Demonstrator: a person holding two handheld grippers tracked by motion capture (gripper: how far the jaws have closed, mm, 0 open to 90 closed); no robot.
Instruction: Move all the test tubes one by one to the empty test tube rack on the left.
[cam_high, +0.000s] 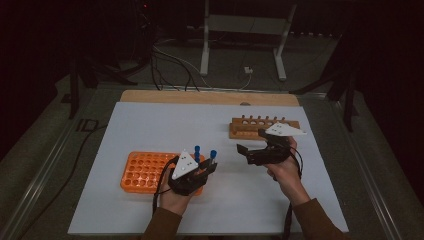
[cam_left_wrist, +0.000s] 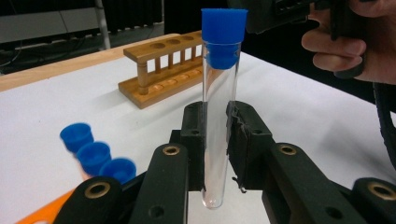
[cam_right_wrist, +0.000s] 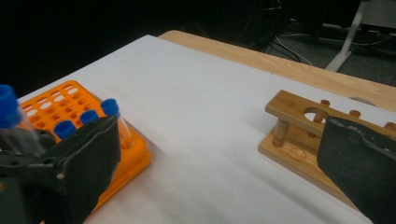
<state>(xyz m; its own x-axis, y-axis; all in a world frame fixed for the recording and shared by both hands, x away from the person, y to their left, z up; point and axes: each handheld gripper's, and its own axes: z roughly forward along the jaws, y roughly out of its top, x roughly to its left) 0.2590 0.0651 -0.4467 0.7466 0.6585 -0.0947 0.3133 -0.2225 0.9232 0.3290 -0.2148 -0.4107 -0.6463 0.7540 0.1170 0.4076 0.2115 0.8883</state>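
A clear test tube with a blue cap (cam_left_wrist: 218, 88) stands upright between the jaws of my left gripper (cam_left_wrist: 215, 126), which is shut on its lower half. From above, that tube (cam_high: 213, 155) and the left gripper (cam_high: 210, 167) sit at the right end of the orange tube rack (cam_high: 142, 170). Three blue-capped tubes (cam_left_wrist: 93, 154) stand in that rack. My right gripper (cam_high: 250, 145) hovers to the right with its jaws wide open and nothing between them (cam_right_wrist: 219, 163). Just behind it stands a wooden tube rack (cam_high: 262, 127) with empty holes (cam_right_wrist: 299, 126).
Everything rests on a white sheet (cam_high: 150, 125) laid over a wooden table whose far edge (cam_high: 210, 97) is bare. Beyond it are floor cables and a white metal stand (cam_high: 245, 30). The orange rack (cam_right_wrist: 51, 105) has many empty holes.
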